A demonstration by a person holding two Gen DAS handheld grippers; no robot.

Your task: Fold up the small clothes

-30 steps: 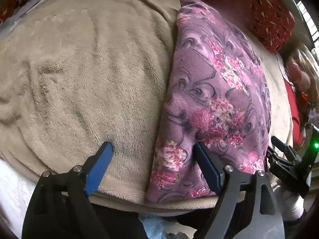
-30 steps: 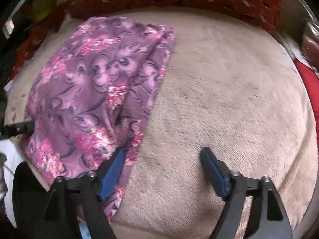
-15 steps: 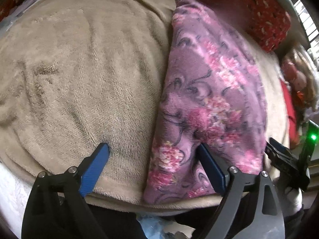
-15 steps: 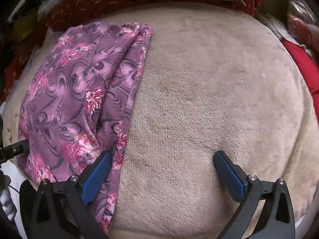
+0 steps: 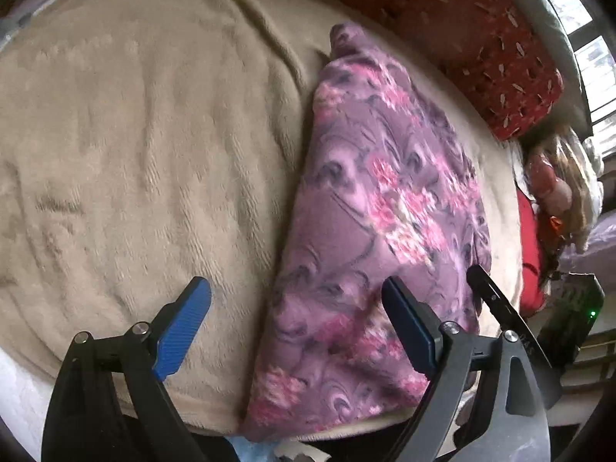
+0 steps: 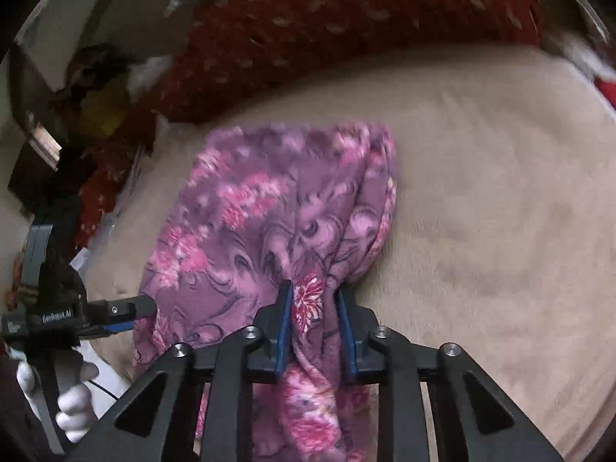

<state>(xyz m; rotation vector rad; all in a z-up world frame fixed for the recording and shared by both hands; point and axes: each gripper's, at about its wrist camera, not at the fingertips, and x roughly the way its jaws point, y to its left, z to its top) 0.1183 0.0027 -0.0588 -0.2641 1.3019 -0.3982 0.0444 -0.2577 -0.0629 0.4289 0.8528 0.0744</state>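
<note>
A purple floral garment point(image 5: 377, 208) lies folded lengthwise on a beige fleece blanket point(image 5: 134, 146). My left gripper point(image 5: 296, 323) is open, its fingers straddling the garment's near left edge just above it. My right gripper point(image 6: 313, 327) is shut on the near right edge of the garment point(image 6: 269, 208), with fabric bunched between its blue pads point(image 6: 284, 319). The right gripper's finger also shows at the right of the left wrist view point(image 5: 496, 304). The left gripper shows at the left of the right wrist view point(image 6: 127, 313), at the garment's left edge.
A red patterned cushion point(image 5: 462, 27) lies along the far edge of the blanket, and shows in the right wrist view too point(image 6: 327, 27). Red cloth and clutter point(image 5: 546, 208) sit at the right. The blanket's near edge point(image 5: 115, 392) drops off below the grippers.
My right gripper moved left onto the garment's near right edge and shut on it. My left gripper stayed open at the near left edge, shifting only slightly.
</note>
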